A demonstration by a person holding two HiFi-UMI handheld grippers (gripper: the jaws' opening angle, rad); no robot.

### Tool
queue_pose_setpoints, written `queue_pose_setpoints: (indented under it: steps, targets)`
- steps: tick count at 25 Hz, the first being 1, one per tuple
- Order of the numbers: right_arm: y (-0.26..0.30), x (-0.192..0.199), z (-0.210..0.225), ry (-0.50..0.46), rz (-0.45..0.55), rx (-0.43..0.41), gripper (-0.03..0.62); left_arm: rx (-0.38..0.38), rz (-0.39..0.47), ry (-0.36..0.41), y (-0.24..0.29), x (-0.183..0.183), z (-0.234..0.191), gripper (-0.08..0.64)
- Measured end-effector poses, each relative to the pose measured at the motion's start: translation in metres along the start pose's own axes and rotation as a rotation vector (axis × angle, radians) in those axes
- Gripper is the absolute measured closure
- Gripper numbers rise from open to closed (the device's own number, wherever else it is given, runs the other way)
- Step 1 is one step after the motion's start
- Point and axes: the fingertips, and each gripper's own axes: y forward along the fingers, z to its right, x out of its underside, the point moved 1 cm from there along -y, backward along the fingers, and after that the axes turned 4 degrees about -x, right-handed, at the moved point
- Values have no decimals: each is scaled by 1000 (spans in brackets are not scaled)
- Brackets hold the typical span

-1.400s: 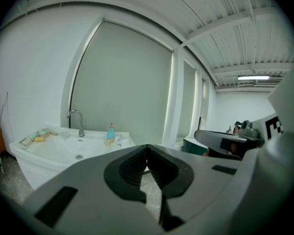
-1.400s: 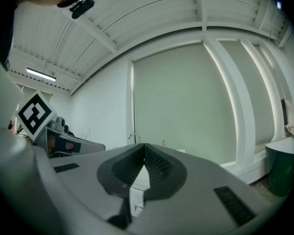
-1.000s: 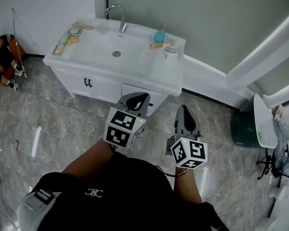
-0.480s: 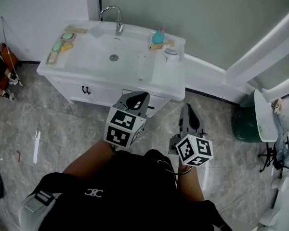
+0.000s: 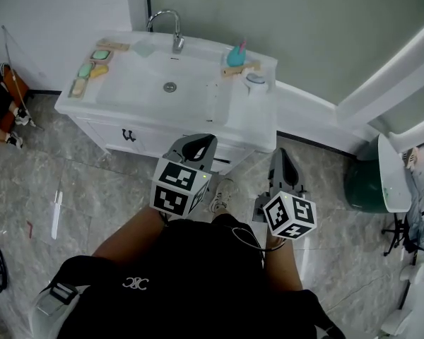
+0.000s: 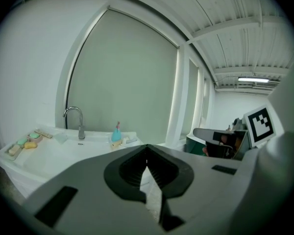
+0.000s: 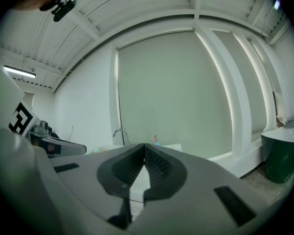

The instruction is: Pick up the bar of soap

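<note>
Above the tiled floor (image 5: 92, 182) before the sink surface (image 5: 251, 119), holding left gripper (image 5: 201, 141) and right gripper (image 5: 281, 155) side by side, fingers (image 6: 130, 168) of each pressed together, gripping nothing. Noting green bar of soap (image 5: 99, 54) at that surface's left end, well apart from both.

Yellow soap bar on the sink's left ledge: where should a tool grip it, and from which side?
Probably across its narrow width, from straight above: the yellow soap bar lies flat on the sink ledge, leaving only top and sides. A green bar sits close at one end; the long sides look freer.
</note>
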Motion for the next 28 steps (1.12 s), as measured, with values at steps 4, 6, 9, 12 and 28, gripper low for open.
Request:
queue_pose_setpoints:
  steps: [4, 6, 9, 12, 28]
  targets:
    - [25, 1, 13, 2, -18, -13, 584, -30, -8, -9, 13, -1, -10, 552]
    - [35, -1, 18, 10, -12, -19, 584, -43, -18, -9, 20, 0, -15, 552]
    - [50, 0, 27, 14, -10, -30, 584, -62, -20, -3, 31, -1, -22, 552]
    - [67, 5, 39, 29, -21, -49, 584, -76, -24, 0, 48, -4, -26, 552]
    - [203, 15, 114, 48, -157, -170, 543, -132, -83, 7, 174, -38, -49, 552]
